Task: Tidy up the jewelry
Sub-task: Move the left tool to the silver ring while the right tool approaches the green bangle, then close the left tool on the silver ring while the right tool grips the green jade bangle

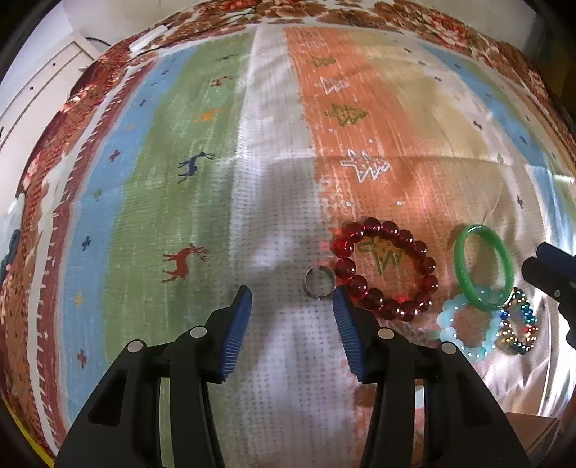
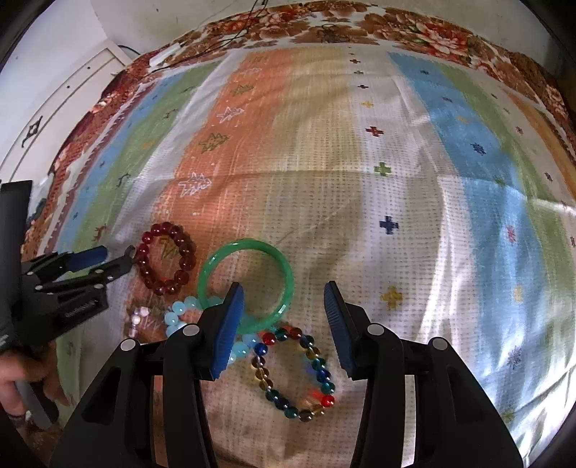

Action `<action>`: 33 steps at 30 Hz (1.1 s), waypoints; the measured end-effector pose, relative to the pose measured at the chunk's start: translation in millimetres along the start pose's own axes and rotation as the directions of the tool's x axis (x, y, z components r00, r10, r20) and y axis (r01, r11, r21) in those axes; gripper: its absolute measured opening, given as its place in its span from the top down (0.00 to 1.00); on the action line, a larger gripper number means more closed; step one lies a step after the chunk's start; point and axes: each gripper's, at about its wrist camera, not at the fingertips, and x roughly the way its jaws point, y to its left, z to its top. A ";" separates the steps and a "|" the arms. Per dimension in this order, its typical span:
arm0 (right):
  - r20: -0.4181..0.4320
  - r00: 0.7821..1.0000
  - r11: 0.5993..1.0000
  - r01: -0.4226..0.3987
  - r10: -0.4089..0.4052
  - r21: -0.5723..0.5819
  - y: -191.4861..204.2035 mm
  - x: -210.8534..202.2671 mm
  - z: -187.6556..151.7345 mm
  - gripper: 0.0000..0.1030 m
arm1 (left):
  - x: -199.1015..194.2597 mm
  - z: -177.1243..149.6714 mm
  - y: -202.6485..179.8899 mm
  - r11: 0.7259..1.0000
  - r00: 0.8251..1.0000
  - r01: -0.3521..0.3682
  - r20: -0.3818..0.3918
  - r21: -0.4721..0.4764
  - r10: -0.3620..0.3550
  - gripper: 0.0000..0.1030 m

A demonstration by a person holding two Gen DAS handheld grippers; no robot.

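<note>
**Both grippers open over jewelry on the striped cloth**

Nearest in the right wrist view, the right gripper (image 2: 284,316) hangs over the cloth with its blue-padded jaws wide apart and nothing between them. Just beyond and below the jaws lies the multicolored bead bracelet (image 2: 295,370), flat on the pale part of the striped cloth (image 2: 396,180). To its left, the light blue bead bracelet (image 2: 183,313) is partly hidden behind the right gripper's left jaw. The green bangle (image 2: 246,284) rests on top of the light blue bracelet and touches the near end of the multicolored one; its left edge passes behind that same jaw. A few pale pink beads (image 2: 138,316) show further left, too little of them to tell what they belong to.

In the left wrist view, the left gripper (image 1: 291,298) also has its jaws spread, holding nothing. A silver ring (image 1: 319,282) lies on the white stripe just beyond the jaw tips, nearer the right one. Immediately right of it, touching or nearly so, sits the dark red bead bracelet (image 1: 385,268) on the orange stripe, with the right jaw tip at its near-left edge. Further right is the green bangle's cluster.

Farther off, the cloth's stripes run away to a floral bedspread (image 1: 324,18) border, where a white cable adapter (image 1: 147,37) lies at the far left.
</note>
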 end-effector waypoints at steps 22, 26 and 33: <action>-0.065 0.997 0.999 0.039 -0.039 0.002 -4.2 35.0 2.1 0.89 | 11.1 6.9 1.4 1.000 1.000 0.014 -0.001 0.022 -0.014 0.80; -0.075 0.997 1.000 0.022 -0.020 0.016 -6.6 34.7 1.5 0.90 | 10.1 6.9 2.7 1.000 1.000 0.019 0.000 0.020 -0.019 0.82; -0.057 0.997 0.999 0.048 -0.049 -0.026 -0.2 24.3 0.4 0.92 | 5.4 8.1 5.7 0.999 1.000 0.031 -0.002 0.014 -0.031 0.83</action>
